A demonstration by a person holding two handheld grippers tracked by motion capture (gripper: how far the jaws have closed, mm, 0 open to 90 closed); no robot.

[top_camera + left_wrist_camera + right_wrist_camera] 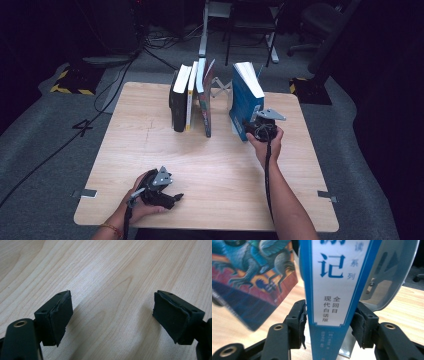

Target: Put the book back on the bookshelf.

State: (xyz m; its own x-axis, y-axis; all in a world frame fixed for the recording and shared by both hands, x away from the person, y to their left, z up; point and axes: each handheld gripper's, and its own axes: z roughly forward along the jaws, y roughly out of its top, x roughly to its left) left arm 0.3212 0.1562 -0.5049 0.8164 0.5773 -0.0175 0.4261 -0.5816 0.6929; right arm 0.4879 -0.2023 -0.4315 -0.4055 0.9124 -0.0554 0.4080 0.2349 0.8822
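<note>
On the wooden table, the blue book stands upright at the far right, apart from the row of books and against a grey bookend. The right gripper straddles its spine, jaws slackened, a slight gap at the pads: apparently a release after placing. Next, it likely backs straight off without tipping the book. The left gripper rests open and empty near the front edge.

Open gap between book groups
</note>
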